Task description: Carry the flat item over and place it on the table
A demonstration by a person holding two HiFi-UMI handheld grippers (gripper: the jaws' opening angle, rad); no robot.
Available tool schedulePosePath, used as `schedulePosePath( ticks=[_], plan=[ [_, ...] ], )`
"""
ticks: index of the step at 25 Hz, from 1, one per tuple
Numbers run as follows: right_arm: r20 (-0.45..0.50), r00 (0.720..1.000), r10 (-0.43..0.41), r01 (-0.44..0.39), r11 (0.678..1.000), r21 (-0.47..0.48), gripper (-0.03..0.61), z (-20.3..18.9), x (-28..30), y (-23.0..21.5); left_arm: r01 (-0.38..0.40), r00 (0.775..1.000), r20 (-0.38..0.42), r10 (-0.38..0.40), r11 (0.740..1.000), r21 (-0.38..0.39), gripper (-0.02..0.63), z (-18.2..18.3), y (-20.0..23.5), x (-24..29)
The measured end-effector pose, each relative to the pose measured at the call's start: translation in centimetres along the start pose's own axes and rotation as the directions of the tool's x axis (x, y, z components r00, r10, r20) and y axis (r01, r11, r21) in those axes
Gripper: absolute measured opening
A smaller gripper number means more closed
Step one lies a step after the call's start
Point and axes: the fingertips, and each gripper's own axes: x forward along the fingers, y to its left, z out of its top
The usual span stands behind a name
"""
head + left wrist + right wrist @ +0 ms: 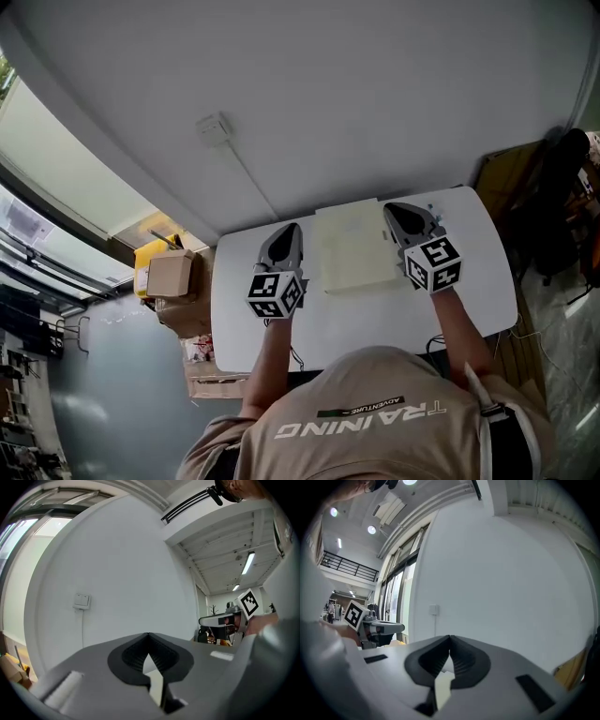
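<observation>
A pale flat panel (356, 248) lies on the white table (473, 281) near the wall, as the left gripper (289, 231) and right gripper (392, 211) flank it, each with jaws pressed together on nothing.

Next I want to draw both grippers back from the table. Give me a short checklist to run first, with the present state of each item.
1. Flat item lies on the table: ok.
2. Flat item sits well inside the table's far edge: cannot tell; its far side reaches that edge.
3. Left gripper is clear of the item: ok; bare table shows between them.
4. Right gripper is clear of the item: cannot tell; in the head view it overlaps the item's right edge.
5. Jaw tips are together on both grippers: ok.
</observation>
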Motion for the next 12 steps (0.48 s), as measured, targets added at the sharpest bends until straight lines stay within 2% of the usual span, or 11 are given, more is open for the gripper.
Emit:
schedulePosePath(
  ticks=[7, 12],
  plan=[
    [-0.015, 0.999, 0.029, -0.029, 1.0, -0.006, 0.006, -0.3, 0.5, 1.1, -0.015, 1.0, -0.004, 0.015, 1.0, 0.015, 0.006, 0.1, 0.8, -1.1],
    [-0.015, 0.999, 0.042, -0.043, 0.998, -0.055, 0.006, 0.2, 0.9, 1.8, -0.021, 1.0, 0.021, 0.02, 0.999, 0.029, 0.006, 1.1, 1.6, -1.3]
  ],
)
